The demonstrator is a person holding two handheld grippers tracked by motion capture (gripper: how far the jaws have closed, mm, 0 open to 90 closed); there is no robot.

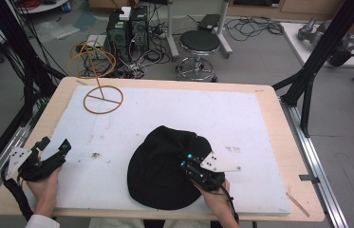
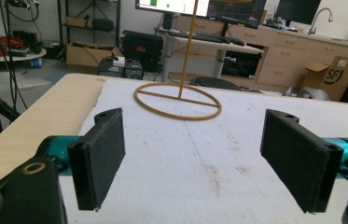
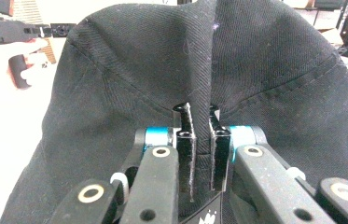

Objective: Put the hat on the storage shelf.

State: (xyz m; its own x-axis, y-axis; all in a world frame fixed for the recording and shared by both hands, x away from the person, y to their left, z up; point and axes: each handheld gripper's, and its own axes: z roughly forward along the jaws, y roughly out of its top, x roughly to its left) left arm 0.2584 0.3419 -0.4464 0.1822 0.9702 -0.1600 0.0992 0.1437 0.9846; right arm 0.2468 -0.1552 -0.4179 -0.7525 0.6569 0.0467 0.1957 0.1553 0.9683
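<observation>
A black cap (image 1: 160,166) lies on the white foam board (image 1: 241,118) near the front edge. My right gripper (image 1: 185,160) sits at the cap's right side. In the right gripper view its jaws (image 3: 198,114) stand close together, pinching a raised fold of the cap (image 3: 129,70). My left gripper (image 1: 55,144) hovers at the board's left edge, apart from the cap. In the left gripper view it (image 2: 198,156) is open wide with nothing between the pads. The left gripper (image 3: 27,30) is also seen far off in the right gripper view.
A tan wire stand (image 1: 100,90) with a ring base and upright pole stands at the board's back left, ahead of the left gripper (image 2: 189,51). A stool (image 1: 199,42), computer towers (image 1: 127,28) and cables lie beyond the table. A black frame strut (image 1: 317,52) rises at the right.
</observation>
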